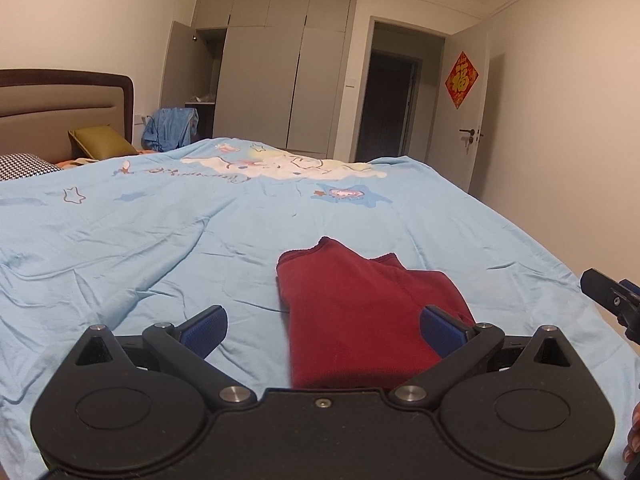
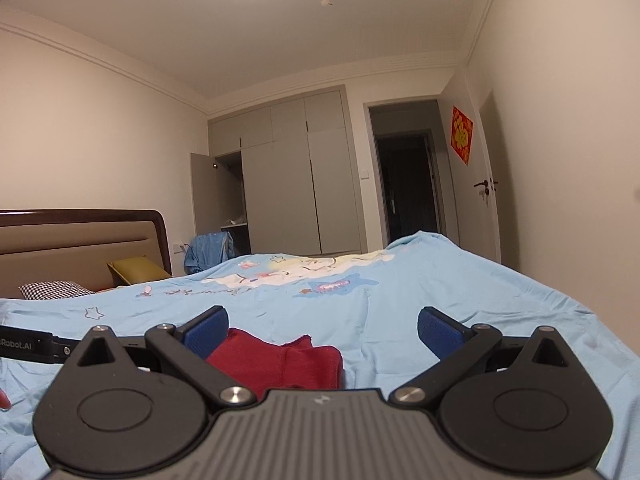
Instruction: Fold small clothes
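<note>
Left gripper point(image 1: 323, 330) held open above folded dark-red knit garment point(image 1: 360, 320), nothing gripped. Right gripper point(image 2: 323, 330) also open, garment at its 10 o'clock, laid flat on light-blue printed bedsheet point(image 1: 160, 248), likely for next fold.

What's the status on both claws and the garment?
Left claw open, empty. Right claw open, empty. Red garment lies partly folded on blue bedspread. Nothing obstructing.

Counted: one folded red garment point(image 1: 360, 320) on one bed point(image 1: 160, 240). Two pairs of tongs, left point(image 1: 324, 330) and right point(image 2: 323, 330), each with two blue pads, both spread wide. Two pillows at the headboard: one olive point(image 1: 102, 142), one houndstooth point(image 1: 24, 164). One blue garment point(image 1: 172, 128) beside the wardrobe. One red door hanging point(image 1: 461, 79).
</note>
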A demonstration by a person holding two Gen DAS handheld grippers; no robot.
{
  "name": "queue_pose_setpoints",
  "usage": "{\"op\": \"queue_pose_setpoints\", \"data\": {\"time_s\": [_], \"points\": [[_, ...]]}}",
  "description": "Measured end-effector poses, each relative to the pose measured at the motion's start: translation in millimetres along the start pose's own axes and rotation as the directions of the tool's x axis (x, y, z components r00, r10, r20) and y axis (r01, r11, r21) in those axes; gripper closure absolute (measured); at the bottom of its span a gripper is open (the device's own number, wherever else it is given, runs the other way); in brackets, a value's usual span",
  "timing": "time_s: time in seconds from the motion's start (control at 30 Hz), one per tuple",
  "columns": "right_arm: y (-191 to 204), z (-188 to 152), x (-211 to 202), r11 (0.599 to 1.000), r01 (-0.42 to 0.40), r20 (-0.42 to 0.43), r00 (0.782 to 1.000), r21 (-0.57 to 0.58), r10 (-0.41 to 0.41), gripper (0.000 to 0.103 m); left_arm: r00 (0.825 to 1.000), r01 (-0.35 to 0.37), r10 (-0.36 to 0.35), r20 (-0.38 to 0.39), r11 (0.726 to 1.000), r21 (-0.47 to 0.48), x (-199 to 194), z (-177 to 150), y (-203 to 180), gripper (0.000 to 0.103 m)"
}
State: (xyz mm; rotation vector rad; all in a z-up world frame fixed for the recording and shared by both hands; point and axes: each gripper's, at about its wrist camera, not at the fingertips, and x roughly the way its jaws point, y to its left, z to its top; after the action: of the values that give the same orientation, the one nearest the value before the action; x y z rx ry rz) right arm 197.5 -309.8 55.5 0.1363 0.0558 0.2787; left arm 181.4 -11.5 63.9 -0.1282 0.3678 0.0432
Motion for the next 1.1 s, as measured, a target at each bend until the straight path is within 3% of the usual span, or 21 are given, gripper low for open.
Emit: {"op": "queue_pose_setpoints", "data": {"time_s": [0.27, 0.53, 0.8, 1.1], "points": [[20.4, -5.4, -36.9, 0.998, -0.027, -0.013, 1.0, -0.064, 0.026, 0.0, 1.0, -0.008, 0.007, 0.021, 0.999, 0.051, -39.7, -13.8, 4.5, 0.001], [47.2, -18.5, -72.5, 0.998, -0.045, -0.068, 0.997, -0.049, 0.042, 0.0, 1.0, -0.008, 0.006, 0.021, 0.998, 0.063, -73.6, -37.7, 9.0, 0.001], [55.8, -30.1, -101.7, 0.998, 0.02, -0.021, 1.0, -0.055, -0.021, 0.0, 0.999, -0.032, 0.031, 0.023, 0.998, 0.056, -101.3, -65.5, 17.3, 0.001], [59.9, -46.4, -115.5, 0.997, 0.043, -0.04, 0.998, -0.066, -0.046, 0.0, 0.997, -0.072, 0.069, 0.037, 0.995, 0.066, -127.8, -81.1, 20.2, 0.001]]}}
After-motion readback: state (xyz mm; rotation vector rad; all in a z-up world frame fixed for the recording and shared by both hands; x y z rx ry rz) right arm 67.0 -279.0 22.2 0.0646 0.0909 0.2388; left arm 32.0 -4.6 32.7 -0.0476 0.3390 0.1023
